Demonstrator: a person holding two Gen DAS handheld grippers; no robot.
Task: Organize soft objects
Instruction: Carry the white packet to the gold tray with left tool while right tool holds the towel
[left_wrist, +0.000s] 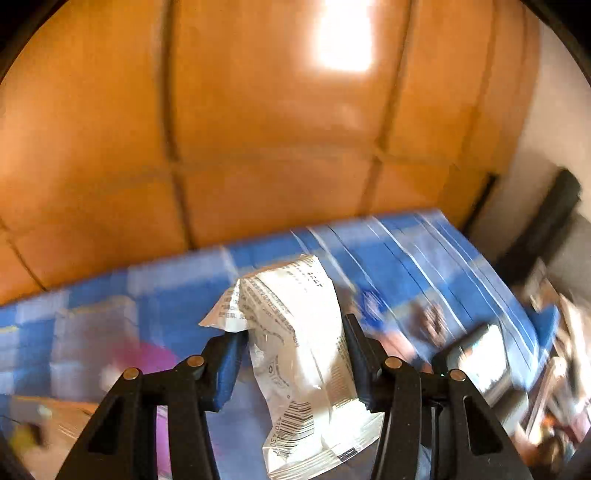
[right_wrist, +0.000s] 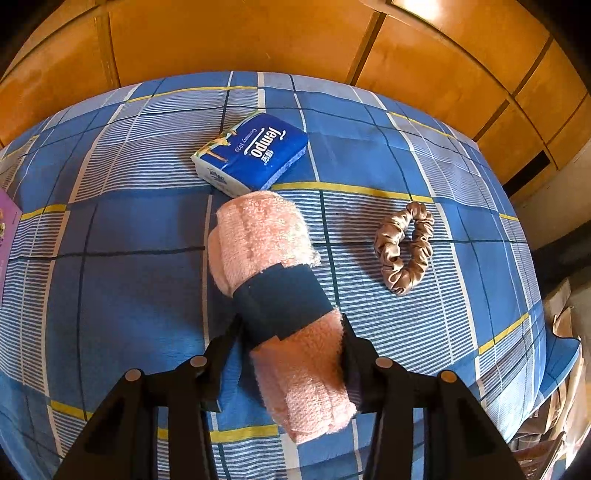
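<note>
Right wrist view is showing the right gripper (right_wrist: 291, 365) clamping a rolled pink towel (right_wrist: 280, 295) between its two fingers, with the pads pressing in on the lower part of the roll just below a dark blue band (right_wrist: 284, 306) that is wrapping its middle. The roll's long axis is running up and away from the gripper toward the far side of the bed (right_wrist: 110, 295), tilting a little to the left, so its far end is reaching almost to a blue tissue pack (right_wrist: 255, 151), which is lying flat on the checked cover just beyond it. A tan hair scrunchie (right_wrist: 404, 247) is lying to the right of the towel, well apart from it and from the tissue pack. Left wrist view is blurring with motion, yet the left gripper (left_wrist: 295, 354) is plainly holding a crinkled white packet (left_wrist: 299, 339) upright between its fingers, with the packet's long axis pointing along the fingers and its barcode end hanging down toward the camera. Behind it the bed cover is streaking past, and something pink is showing low on the left, too smeared to name. Judging from these views, both hands are already carrying a soft thing, so the coming move is likely turning on where each gets set down; the right hand is sitting nearer the tissue pack and the scrunchie, while the left one's place relative to them cannot be told.
</note>
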